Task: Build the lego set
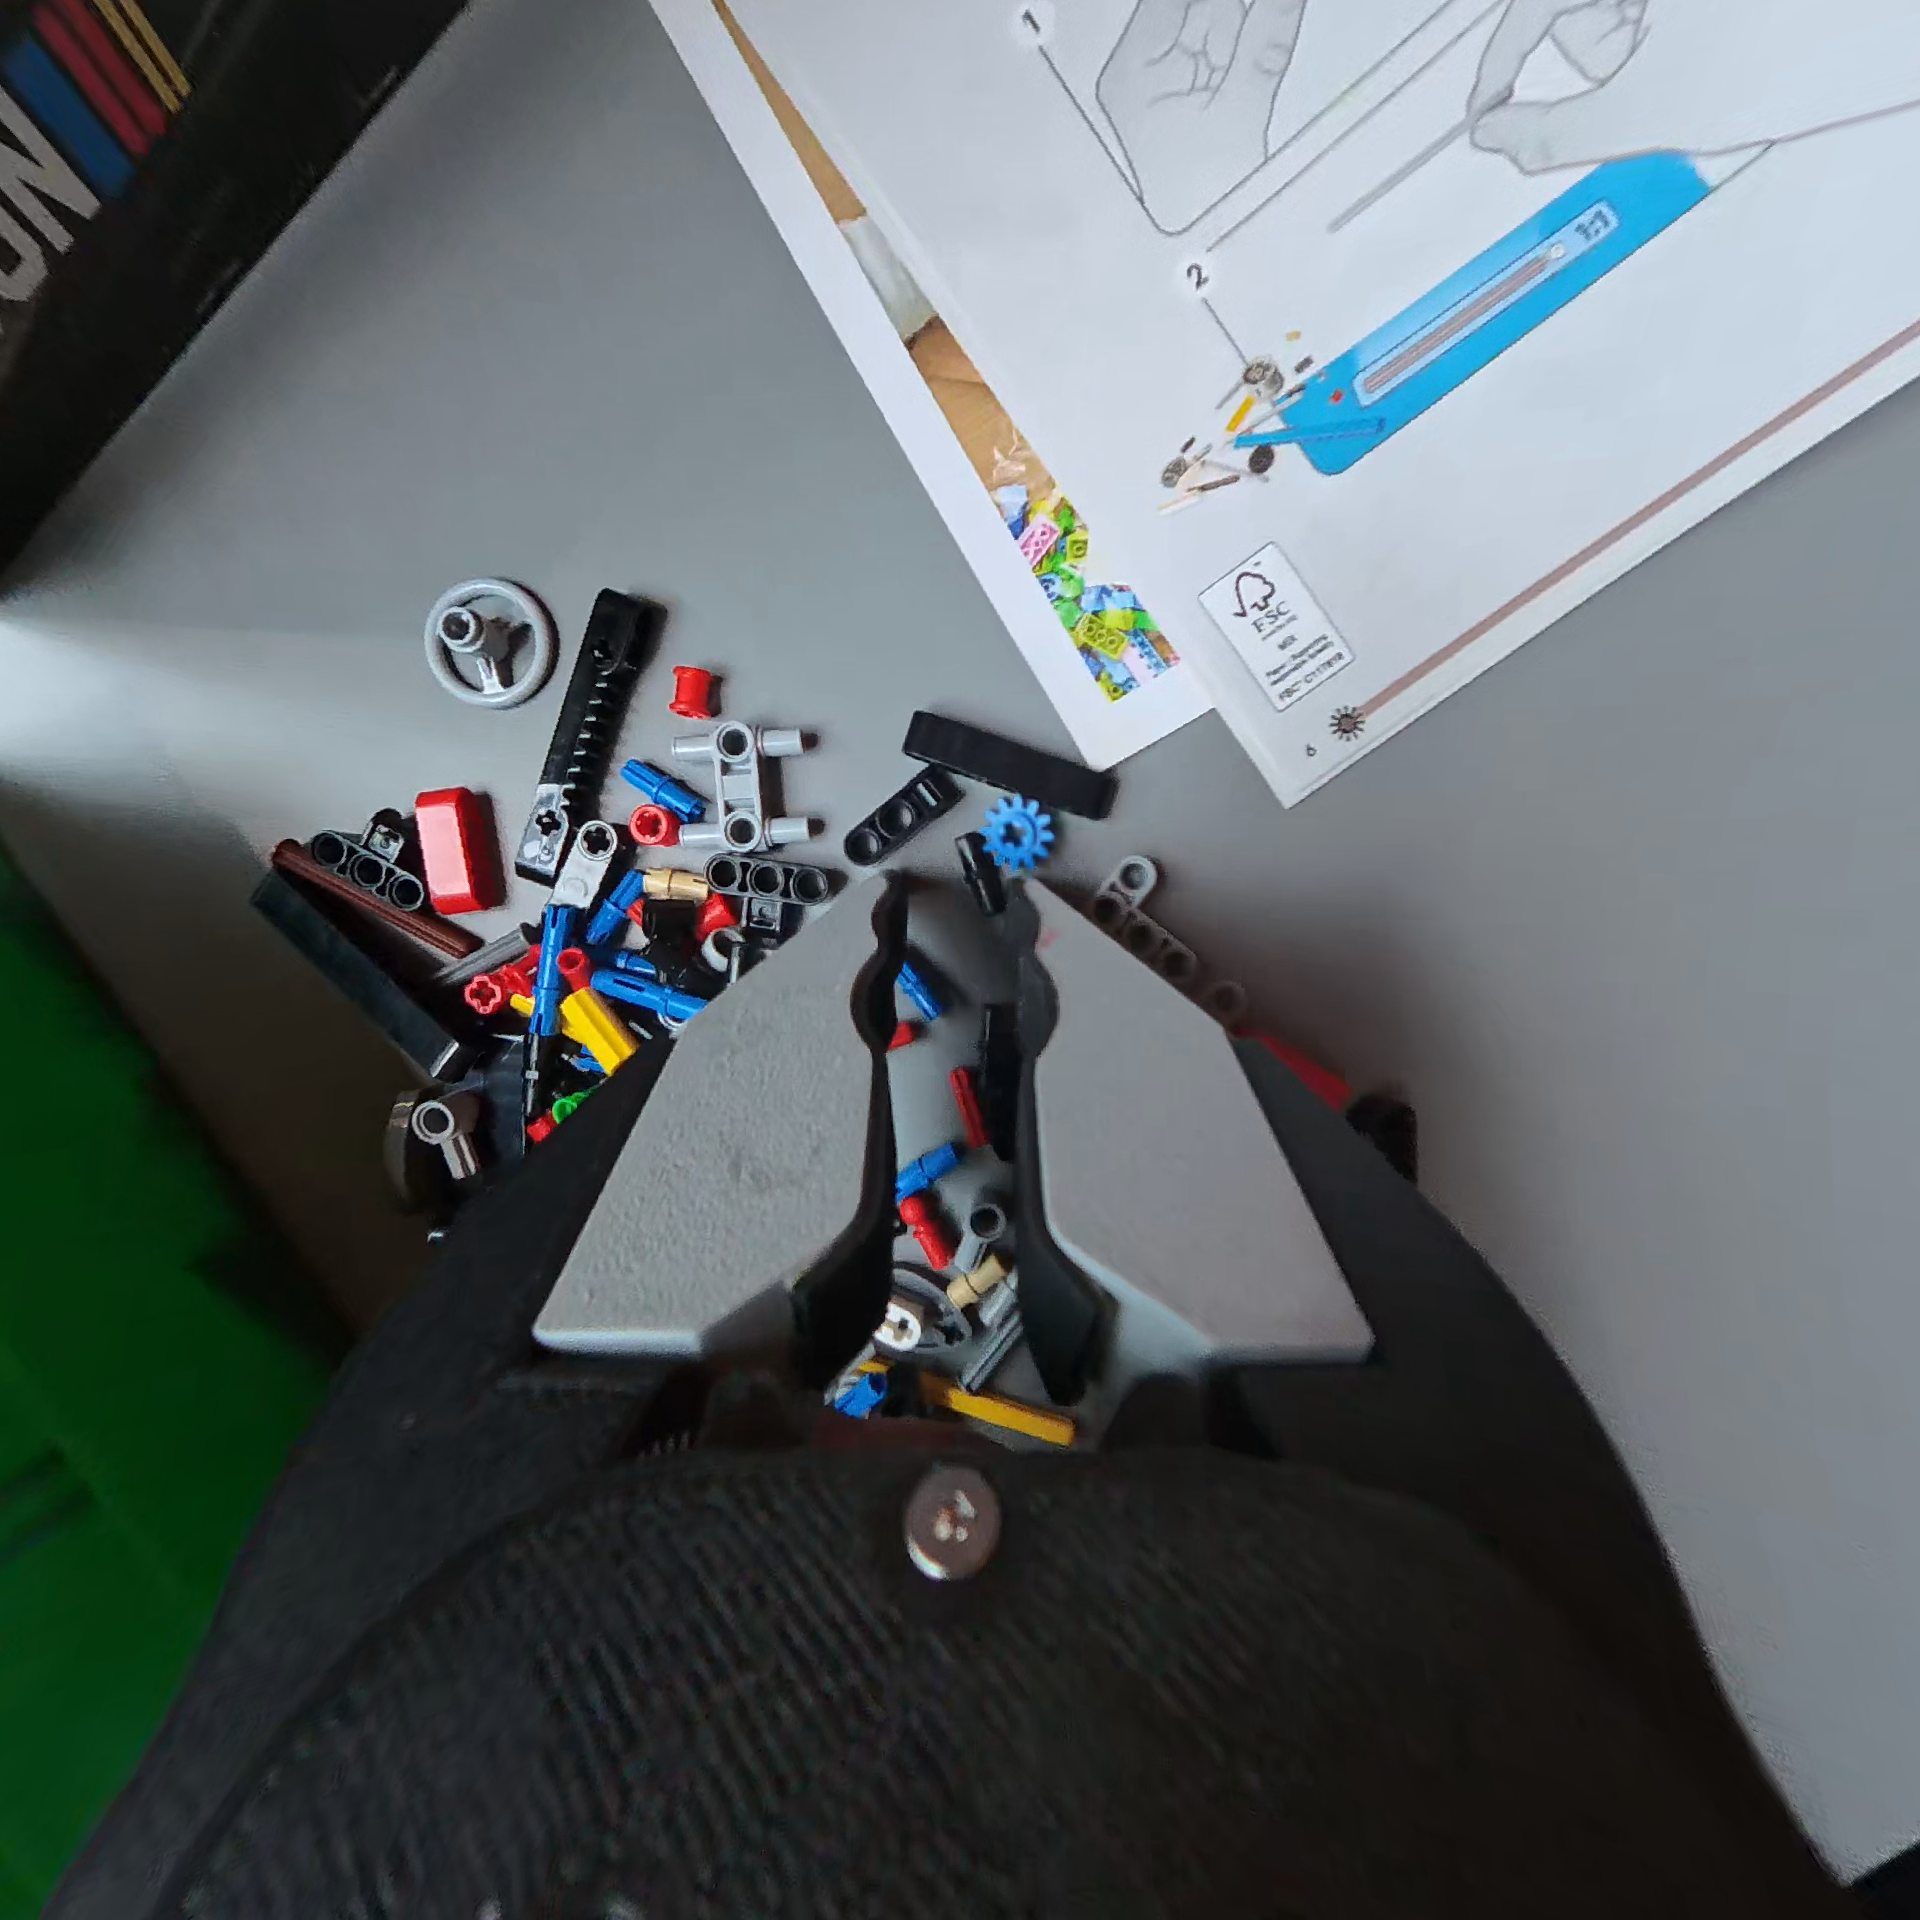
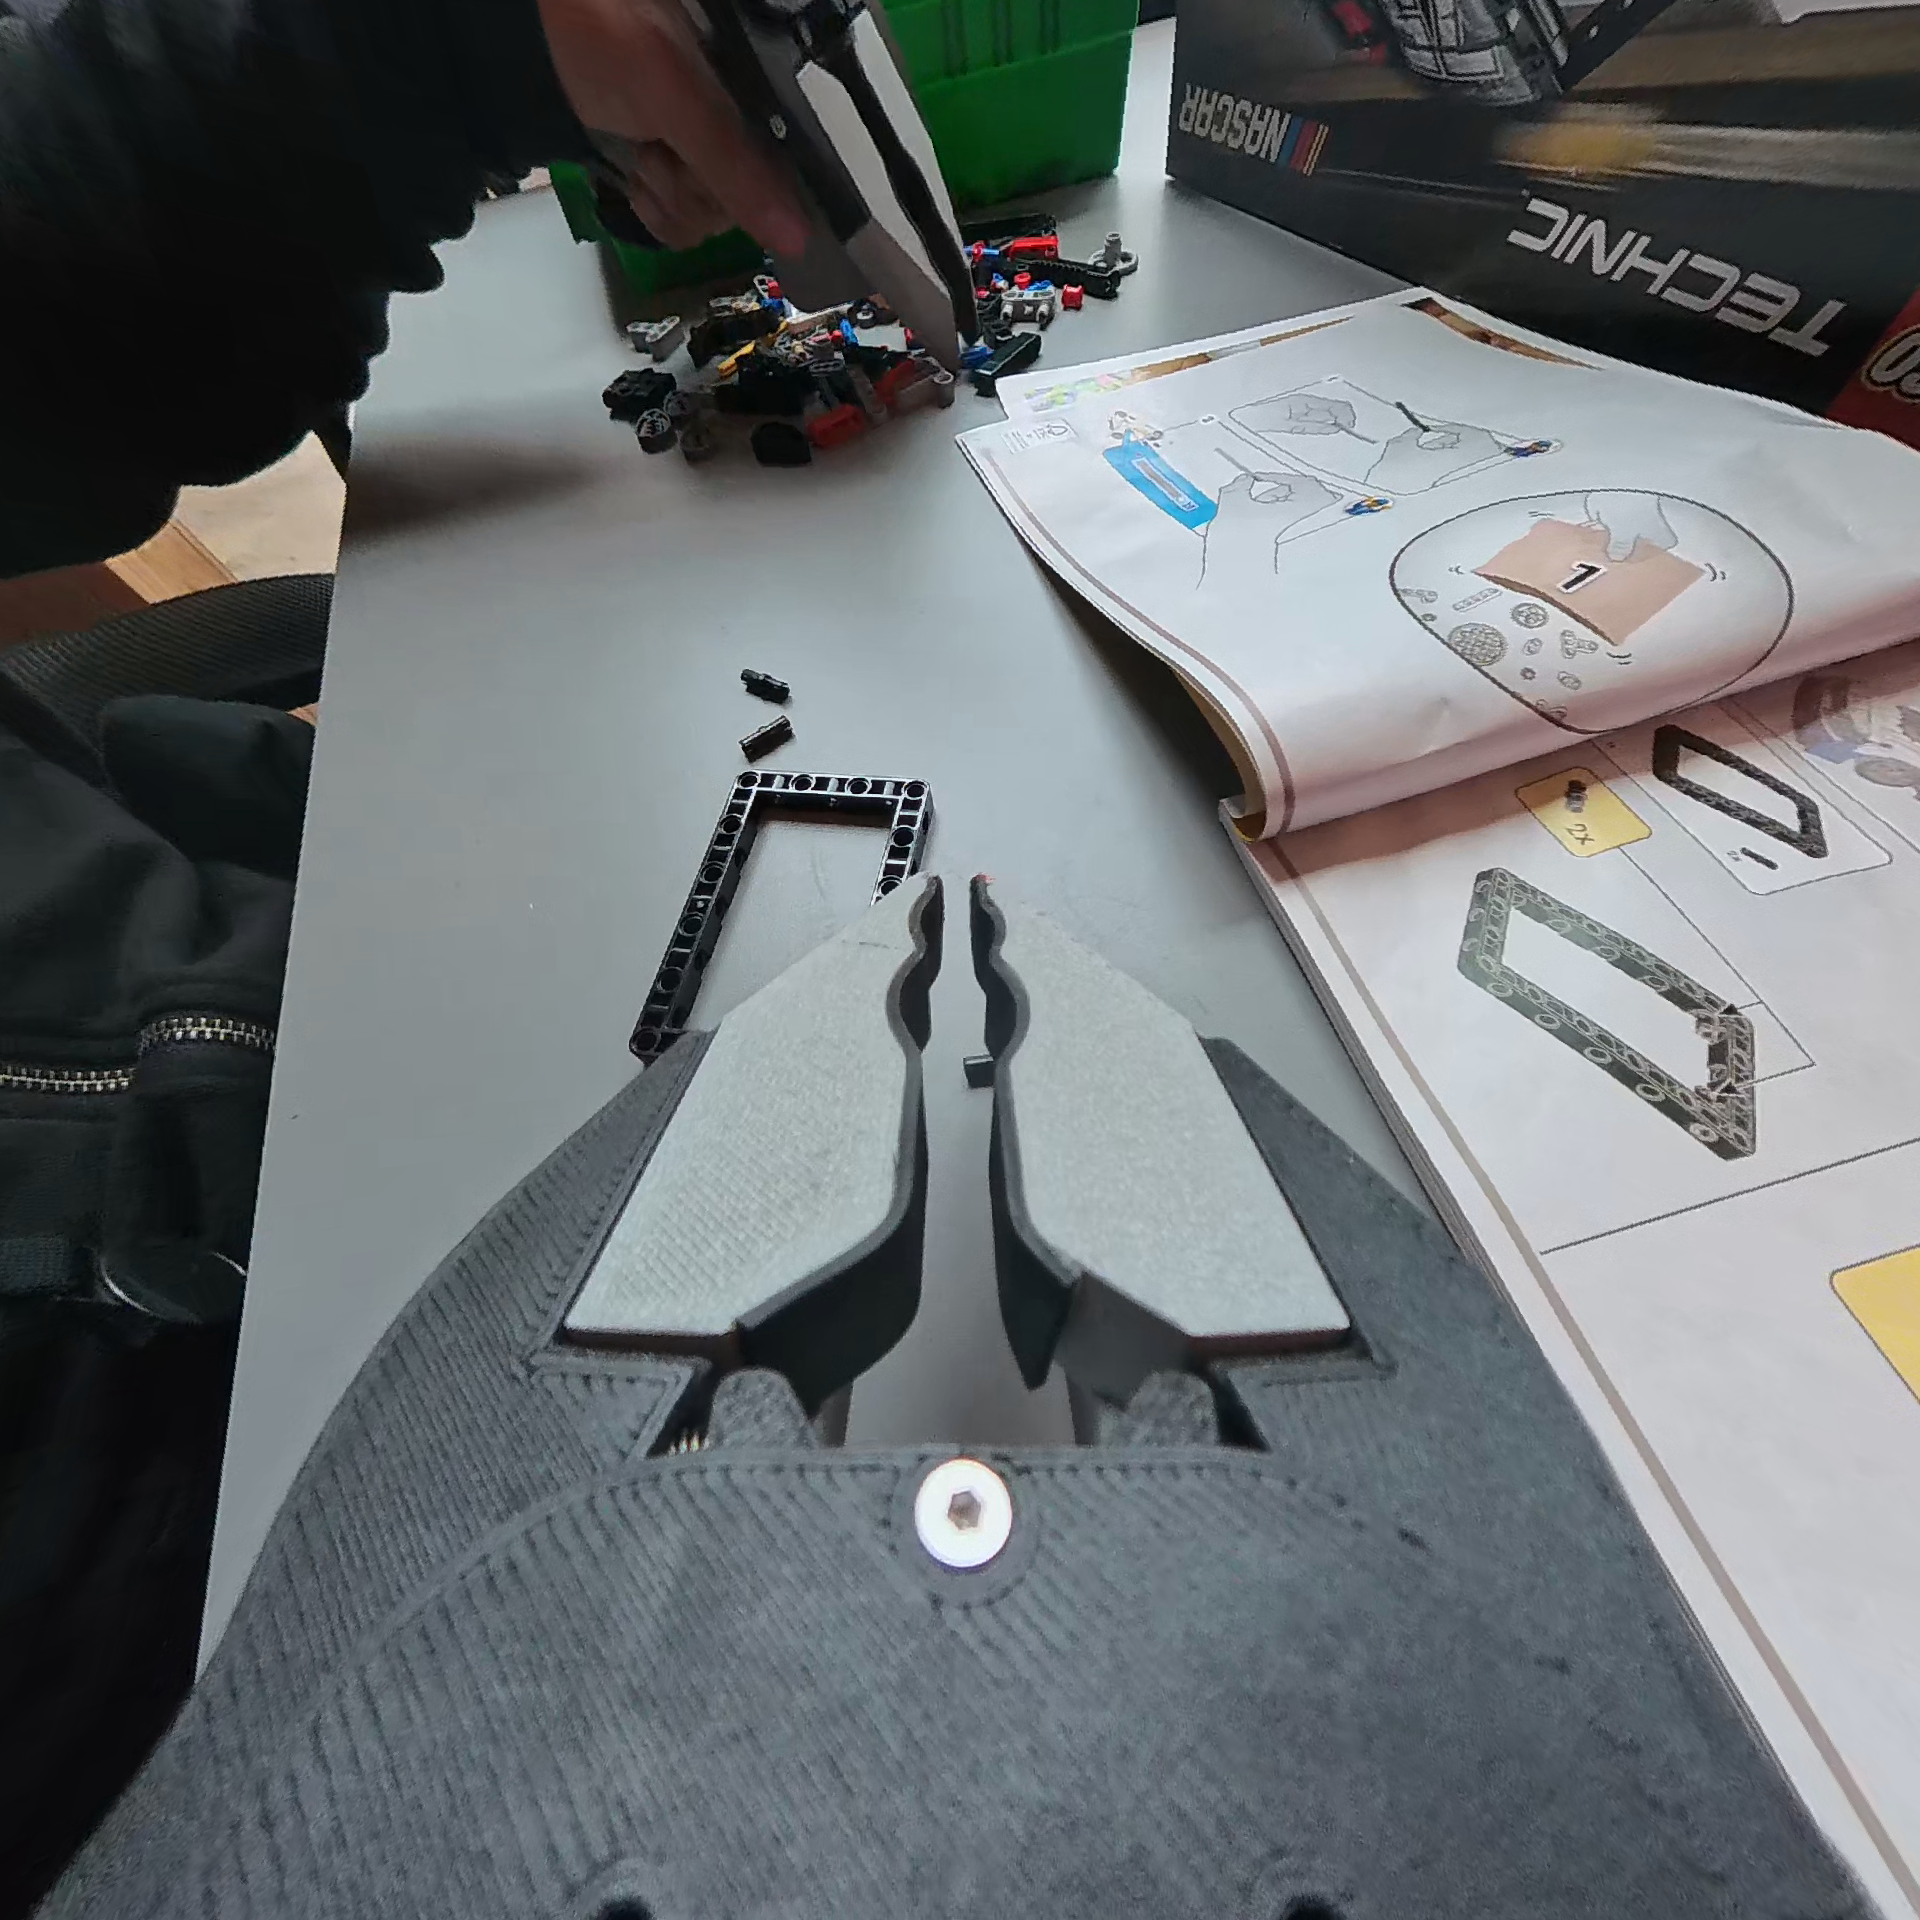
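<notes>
My left gripper [image 1: 958,899] hangs over a pile of small Lego Technic pieces [image 1: 623,914] on the grey table. It is open by a narrow gap, with a black pin [image 1: 977,875] lying at its tips next to a blue gear [image 1: 1016,831]. The right wrist view shows it far off [image 2: 961,348], tip down in the pile [image 2: 810,353]. My right gripper [image 2: 957,891] is shut and empty, low over the table beside a black rectangular frame [image 2: 707,914]. Two black pins [image 2: 766,712] lie just beyond the frame. Another small black piece [image 2: 975,1070] lies under the fingers.
An open instruction booklet [image 2: 1455,623] covers the table's right side and also shows in the left wrist view [image 1: 1351,312]. The dark set box [image 2: 1558,156] stands at the back, next to a green bin [image 2: 1018,94]. A person's hand [image 2: 665,156] and dark clothing [image 2: 125,987] are at the left edge. Left tips to right tips: about 30 centimeters.
</notes>
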`<action>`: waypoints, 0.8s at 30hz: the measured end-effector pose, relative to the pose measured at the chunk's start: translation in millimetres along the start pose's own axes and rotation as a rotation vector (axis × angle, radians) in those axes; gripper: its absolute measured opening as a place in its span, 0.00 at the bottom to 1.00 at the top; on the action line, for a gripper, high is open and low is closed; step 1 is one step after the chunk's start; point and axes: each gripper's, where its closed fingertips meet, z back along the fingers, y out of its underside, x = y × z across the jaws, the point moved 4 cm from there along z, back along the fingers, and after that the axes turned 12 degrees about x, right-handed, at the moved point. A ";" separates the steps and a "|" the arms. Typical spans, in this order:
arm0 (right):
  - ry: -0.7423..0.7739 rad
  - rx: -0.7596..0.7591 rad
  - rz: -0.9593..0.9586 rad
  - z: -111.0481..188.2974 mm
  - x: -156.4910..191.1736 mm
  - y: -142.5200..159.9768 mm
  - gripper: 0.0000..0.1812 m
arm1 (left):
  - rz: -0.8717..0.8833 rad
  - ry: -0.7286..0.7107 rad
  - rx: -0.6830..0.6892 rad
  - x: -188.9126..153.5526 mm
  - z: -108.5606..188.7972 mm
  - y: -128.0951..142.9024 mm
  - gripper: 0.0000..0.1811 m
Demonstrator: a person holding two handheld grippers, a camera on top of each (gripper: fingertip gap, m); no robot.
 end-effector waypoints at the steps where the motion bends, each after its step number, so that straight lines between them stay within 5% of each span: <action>1: 0.001 0.003 0.004 -0.4 0.4 0.1 0.01 | -0.005 -0.005 0.000 0.5 0.2 0.1 0.09; 16: 0.004 0.005 0.010 -0.7 1.3 0.3 0.00 | -0.123 -0.083 -0.062 -6.2 22.6 -2.2 0.02; 20: 0.003 0.008 0.010 -1.0 1.1 0.5 0.00 | -0.245 0.107 -0.253 -67.0 62.9 -21.0 0.02; 24: 0.007 0.012 0.013 -1.5 1.4 0.7 0.00 | -0.439 0.291 -0.222 -157.4 51.1 -32.5 0.01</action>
